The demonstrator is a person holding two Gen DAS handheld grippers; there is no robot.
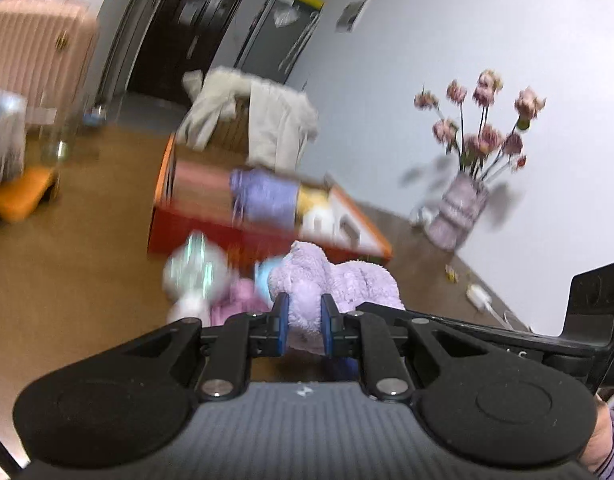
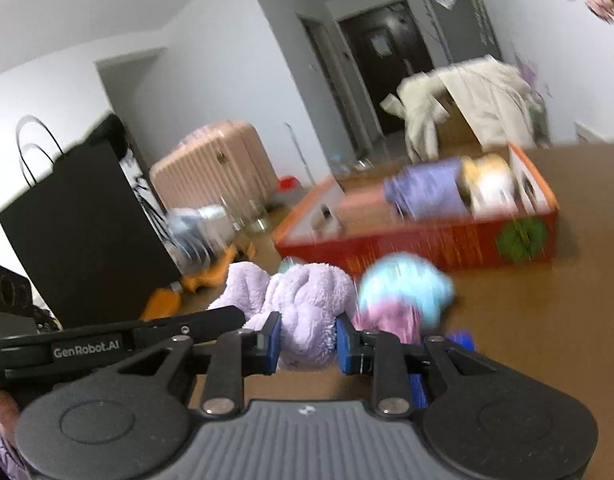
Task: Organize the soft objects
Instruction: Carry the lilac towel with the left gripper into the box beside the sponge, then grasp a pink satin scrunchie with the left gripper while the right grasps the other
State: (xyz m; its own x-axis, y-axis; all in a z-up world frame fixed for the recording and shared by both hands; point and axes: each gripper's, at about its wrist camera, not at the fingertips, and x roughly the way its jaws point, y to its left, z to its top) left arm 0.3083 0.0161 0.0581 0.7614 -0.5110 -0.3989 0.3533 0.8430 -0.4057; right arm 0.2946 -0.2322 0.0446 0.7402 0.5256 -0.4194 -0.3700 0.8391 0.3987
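**plushfan:** Nearest thing in both wrist views is the lilac plush toy, and each tool has a bite of it. The left gripper is clenched on one fuzzy lobe, the right gripper is squeezing another part. The toy looks lifted off the wooden table, though the blur makes that hard to call.

**binsorter:** Two grips on one floppy toy is where it could go wrong. If the hands drift apart, the fabric stretches and one pinch probably slips, since only a thin fold sits between each pair of blue pads. There's also a pink-and-blue plush just beside it that might get dragged along.

**plushfan:** Past those sits the red cardboard box, open on top. Inside it: a folded purple cloth, then something yellow and white at the far end, too smeared to name. The near end looks mostly bare.

**binsorter:** So that's likely where the toy belongs. The wall is low, but a dangling limb could catch the rim. Further back, a cream garment hangs over another box, and a vase of pink flowers stands near the wall.
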